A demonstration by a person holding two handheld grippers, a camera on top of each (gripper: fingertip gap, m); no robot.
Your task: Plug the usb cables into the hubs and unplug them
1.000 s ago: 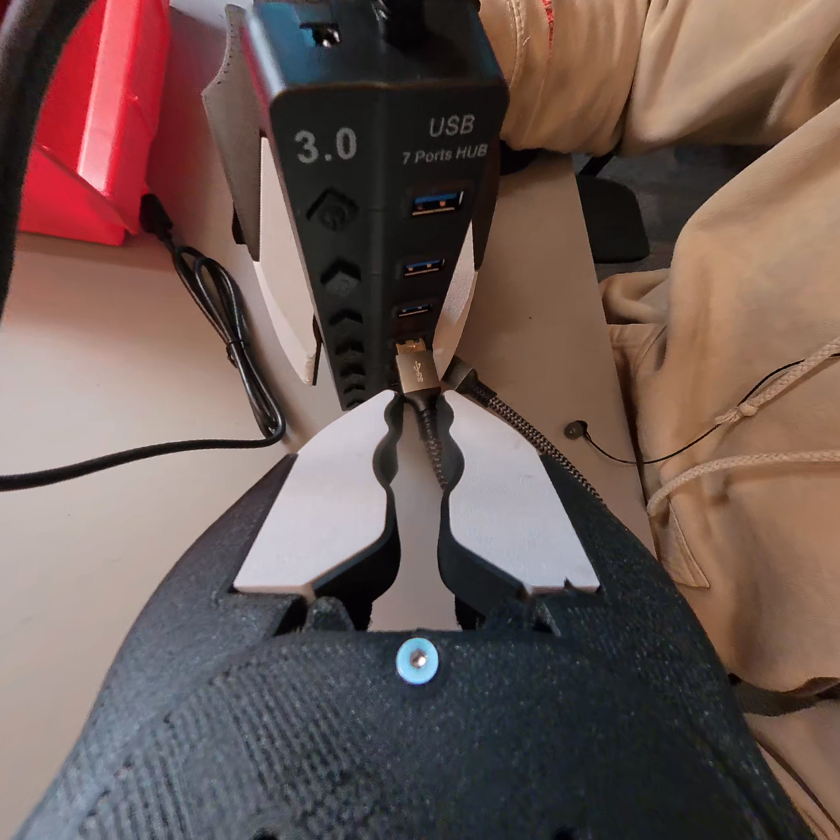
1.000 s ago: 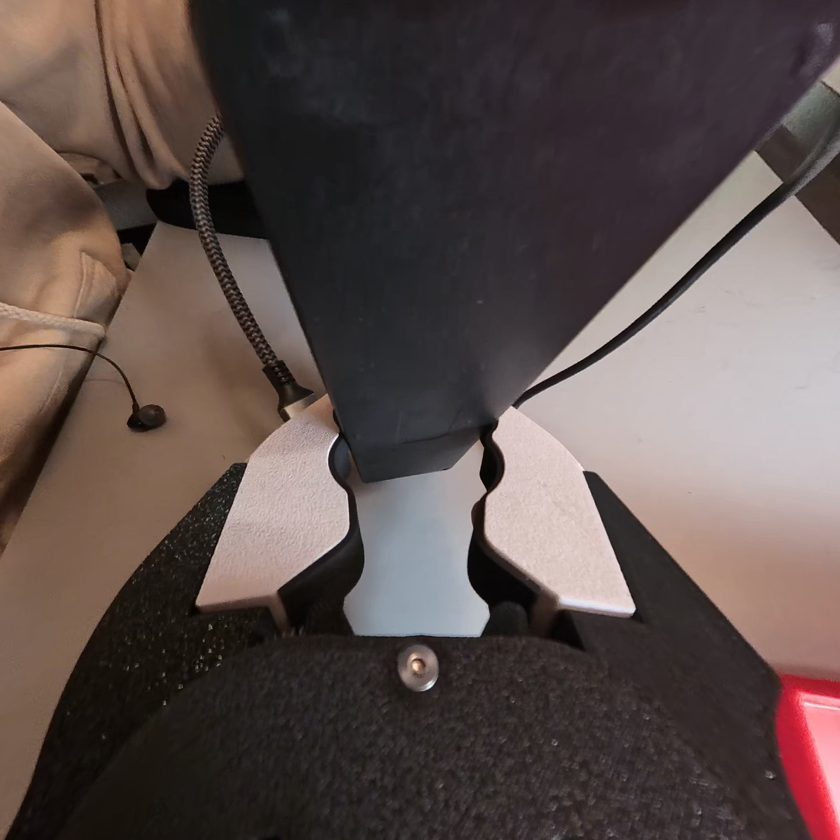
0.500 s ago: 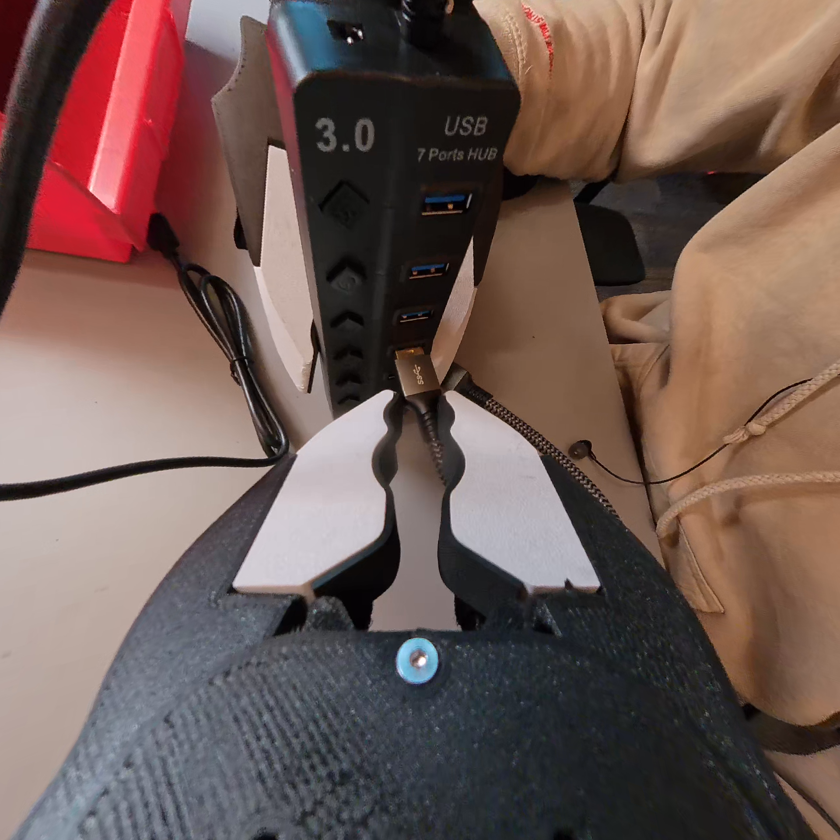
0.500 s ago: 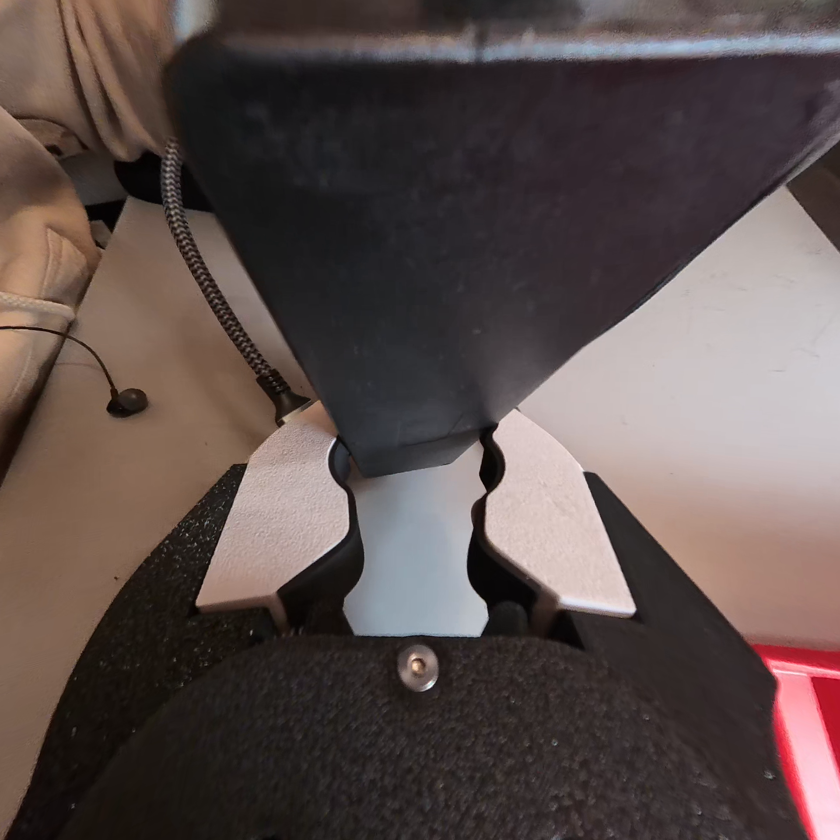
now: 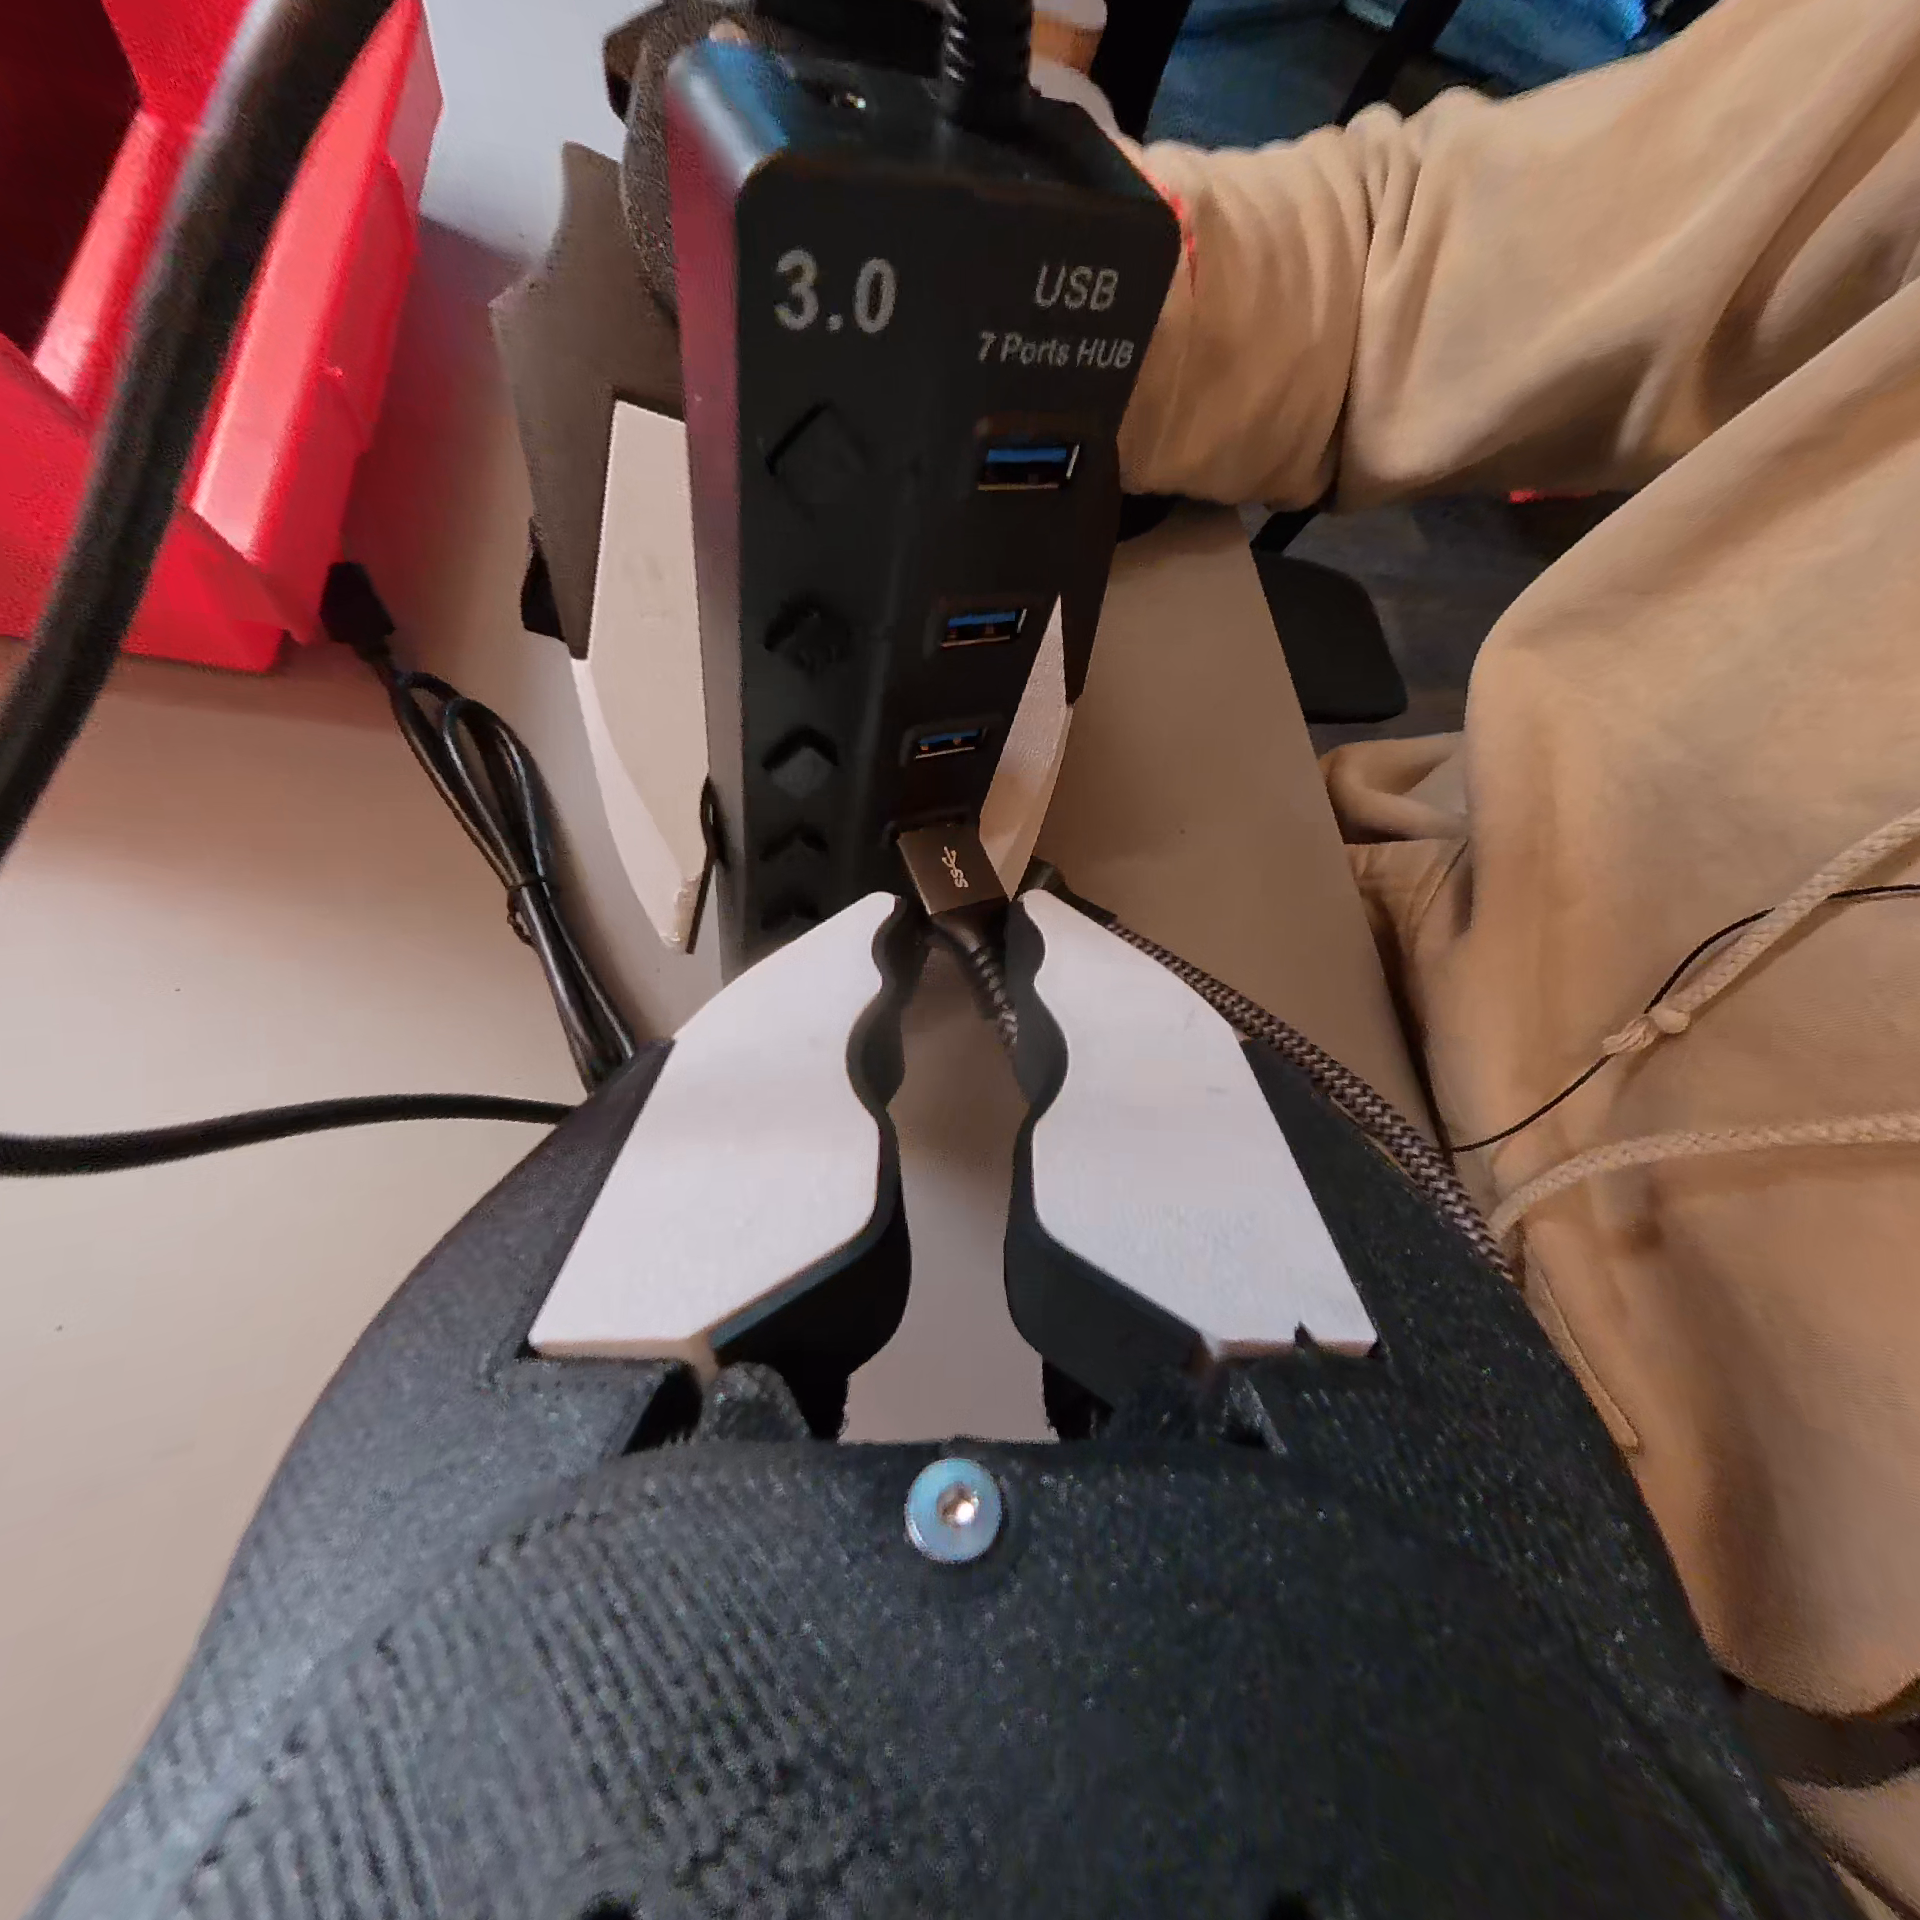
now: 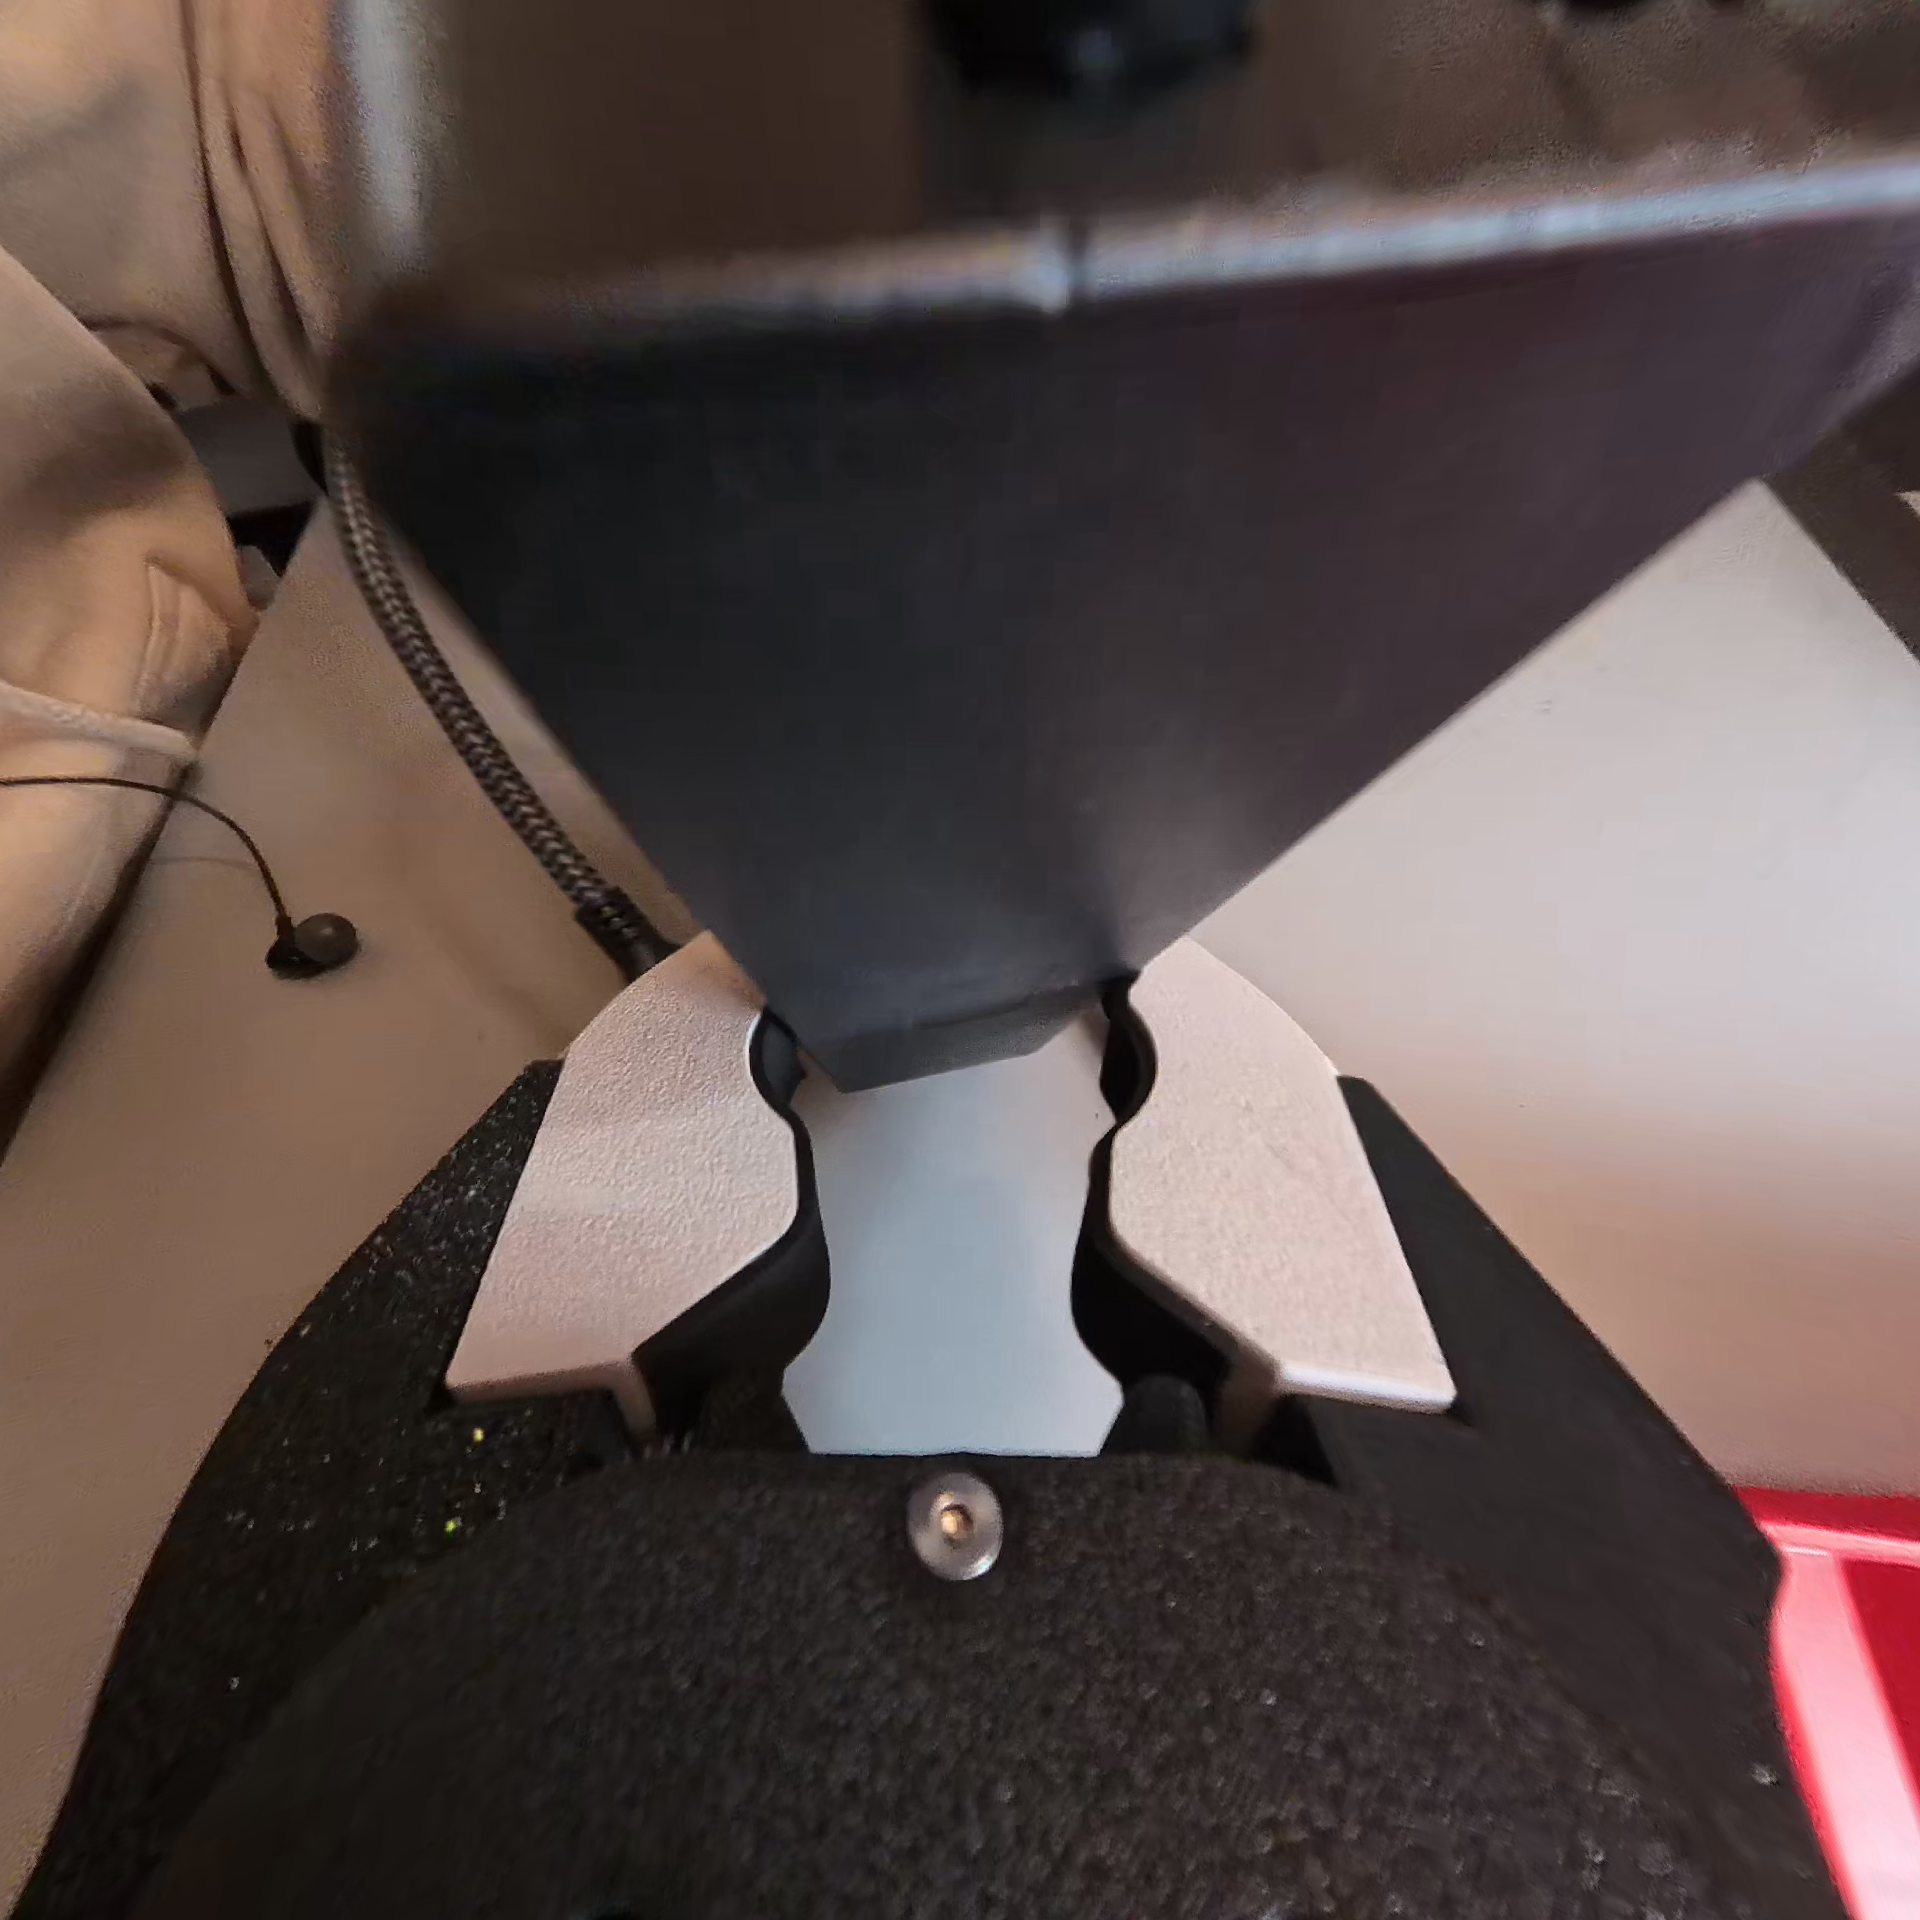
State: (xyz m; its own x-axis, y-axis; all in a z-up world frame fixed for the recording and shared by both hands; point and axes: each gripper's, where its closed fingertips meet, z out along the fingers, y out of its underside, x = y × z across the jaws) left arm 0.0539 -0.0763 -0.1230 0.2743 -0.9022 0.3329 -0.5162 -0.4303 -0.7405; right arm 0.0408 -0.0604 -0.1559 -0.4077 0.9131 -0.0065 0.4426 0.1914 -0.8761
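Observation:
A black multi-port USB hub [image 5: 914,499] stands upright in front of me, held from behind by the right gripper's pale fingers [image 5: 566,447]. My left gripper [image 5: 956,914] is shut on a dark USB plug [image 5: 951,868] with a braided cable [image 5: 1299,1060]; the plug's tip sits in the fourth port down. Three blue ports above it are open. In the right wrist view my right gripper [image 6: 940,1013] is shut on the hub's plain back end [image 6: 935,727]. The braided cable [image 6: 468,727] hangs at its left.
A red bin [image 5: 187,343] stands at the back left, and shows at the lower right of the right wrist view [image 6: 1849,1621]. A thin black cable [image 5: 499,831] loops on the beige table [image 5: 208,935]. A person's beige sleeve [image 5: 1507,312] and hoodie fill the right. A small black earbud [image 6: 317,940] lies on the table.
The hub has tilted and risen slightly in view. The plug has gone further into the fourth port. Both grippers keep their holds.

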